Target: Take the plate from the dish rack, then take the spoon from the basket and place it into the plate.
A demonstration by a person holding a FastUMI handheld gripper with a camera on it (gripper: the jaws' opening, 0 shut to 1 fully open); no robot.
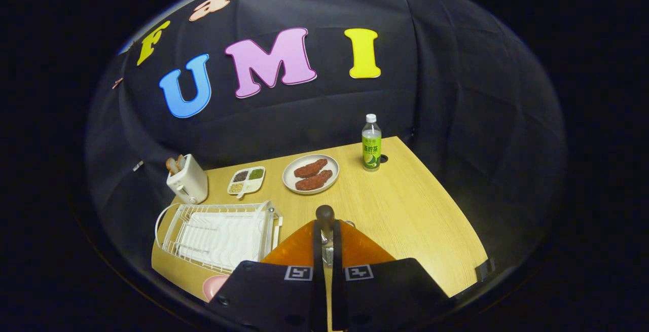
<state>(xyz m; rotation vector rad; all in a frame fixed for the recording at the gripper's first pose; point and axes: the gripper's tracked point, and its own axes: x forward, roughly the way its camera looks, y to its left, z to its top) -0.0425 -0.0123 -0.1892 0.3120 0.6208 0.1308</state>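
Between the fingers of the hand-held gripper [327, 243] something dark-handled is sitting, probably the spoon [325, 216], with the fingers nearly closed and seemingly pinching its stem. An orange basket [294, 251] is lying right under the fingers. Left of it the rack [218, 233] is looking empty of plates, and a pink plate [214, 285] is peeking out on the bench [405, 215] just beside the gripper body. So I'm guessing the plate step is done and the spoon is getting lifted; dropping it into the plate is what's left. Farther off, a toaster [188, 180], a snack tray [247, 180], a dish of food [310, 174] and a bottle [371, 144] are standing.
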